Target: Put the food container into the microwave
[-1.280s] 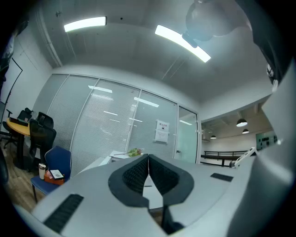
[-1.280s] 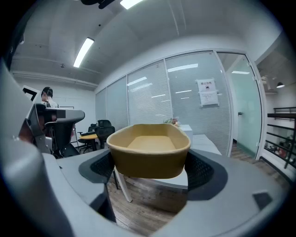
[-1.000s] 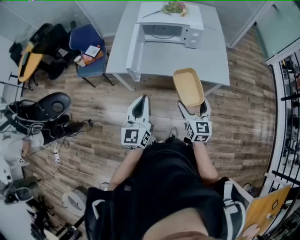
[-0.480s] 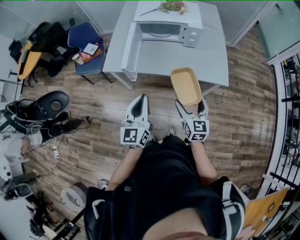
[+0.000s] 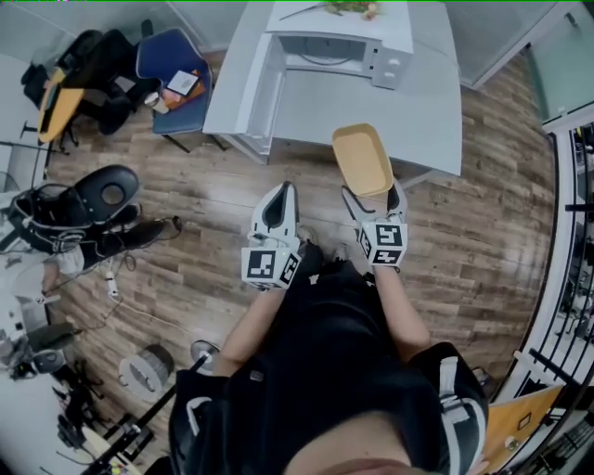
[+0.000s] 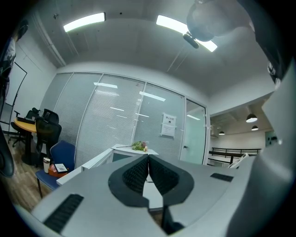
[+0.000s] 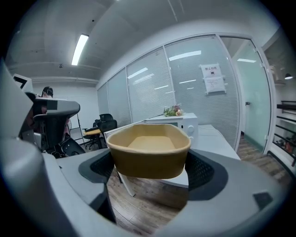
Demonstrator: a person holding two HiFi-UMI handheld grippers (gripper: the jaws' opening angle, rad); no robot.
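My right gripper (image 5: 369,194) is shut on an empty tan food container (image 5: 362,159), held level above the floor just short of the white table's (image 5: 436,121) near edge. The right gripper view shows the container (image 7: 149,149) clamped between the jaws (image 7: 149,169). The white microwave (image 5: 343,48) stands at the table's far side with its door (image 5: 256,88) swung open to the left; the microwave (image 7: 185,124) also shows beyond the container. My left gripper (image 5: 278,199) is shut with nothing in it, over the floor to the left. In its own view the left gripper (image 6: 148,167) has its pads pressed together.
A bunch of flowers (image 5: 348,7) lies on top of the microwave. A blue chair (image 5: 172,82) with items on it stands left of the table. Black chairs (image 5: 97,206) and cables are on the wooden floor at the left. A railing (image 5: 575,269) runs along the right.
Both grippers and the container have moved forward towards the table. The table and microwave now sit closer in the head view.
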